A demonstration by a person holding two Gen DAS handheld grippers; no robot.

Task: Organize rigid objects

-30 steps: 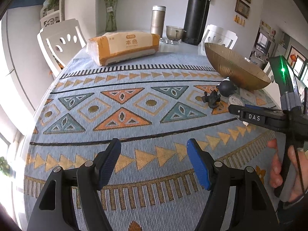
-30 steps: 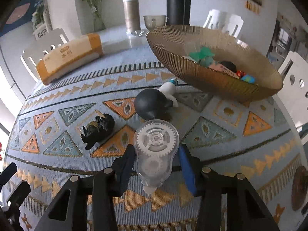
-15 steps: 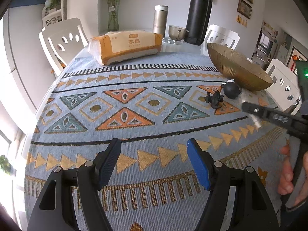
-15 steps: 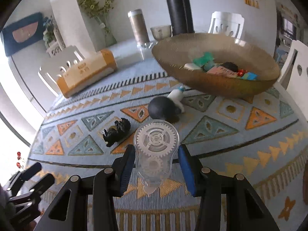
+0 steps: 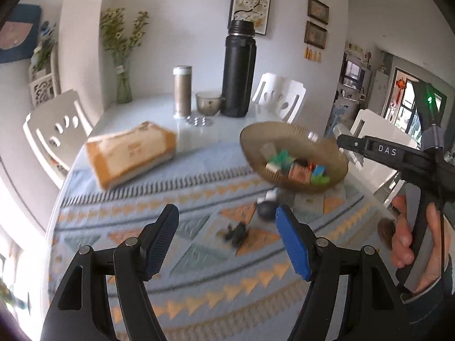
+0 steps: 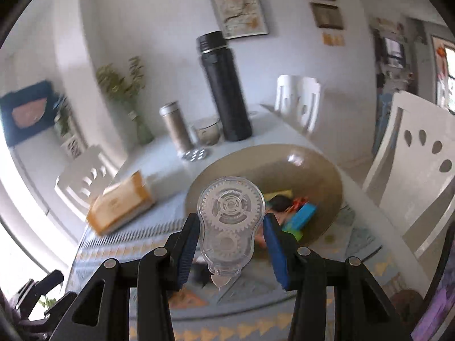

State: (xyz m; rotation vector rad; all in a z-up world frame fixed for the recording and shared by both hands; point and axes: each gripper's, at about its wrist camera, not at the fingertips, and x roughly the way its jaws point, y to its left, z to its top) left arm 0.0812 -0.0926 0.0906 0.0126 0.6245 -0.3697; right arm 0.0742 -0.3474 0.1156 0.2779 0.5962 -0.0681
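My right gripper is shut on a clear plastic correction tape dispenser and holds it in the air in front of the golden bowl, which holds several small colourful items. The bowl also shows in the left wrist view, with the right gripper raised at its right rim. My left gripper is open and empty above the patterned cloth. A small black animal figure and a black round toy lie on the cloth below the bowl.
A tissue pack lies at the far left of the table. A black flask, a metal tumbler and a small glass bowl stand at the back. White chairs surround the table.
Both grippers have risen and tilted up. The right gripper has lifted the tape dispenser off the cloth and carried it toward the bowl.
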